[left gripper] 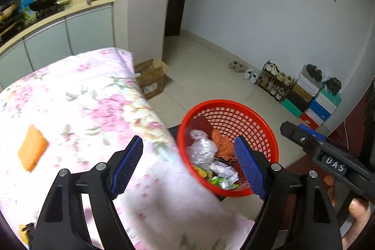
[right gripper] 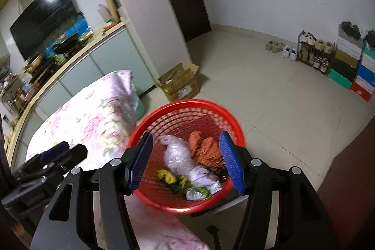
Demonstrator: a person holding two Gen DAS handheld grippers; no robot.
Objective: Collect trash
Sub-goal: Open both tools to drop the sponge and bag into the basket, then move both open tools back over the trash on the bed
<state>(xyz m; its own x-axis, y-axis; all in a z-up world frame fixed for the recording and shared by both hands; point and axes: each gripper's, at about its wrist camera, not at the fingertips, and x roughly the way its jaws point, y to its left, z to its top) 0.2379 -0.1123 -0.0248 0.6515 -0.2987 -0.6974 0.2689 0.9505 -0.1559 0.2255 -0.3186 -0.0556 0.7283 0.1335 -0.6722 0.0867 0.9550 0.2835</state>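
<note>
A red mesh basket (left gripper: 255,123) stands on the floor beside a table with a pink flowered cloth (left gripper: 89,104). It also shows in the right wrist view (right gripper: 187,109). It holds crumpled clear plastic (right gripper: 178,156), orange paper (right gripper: 206,147), white paper and green-yellow wrappers (right gripper: 173,178). My left gripper (left gripper: 188,166) is open and empty above the table edge and basket. My right gripper (right gripper: 186,161) is open and empty above the basket. An orange piece (left gripper: 32,147) lies on the cloth at the left. The right gripper shows in the left wrist view (left gripper: 302,132).
A cardboard box (right gripper: 180,82) stands on the floor by the wall. A shoe rack (right gripper: 314,52) and stacked shoe boxes (right gripper: 356,72) line the far wall. A long counter (left gripper: 58,18) with cabinets runs behind the table. A yellow scrap (left gripper: 24,230) lies at the cloth's near left.
</note>
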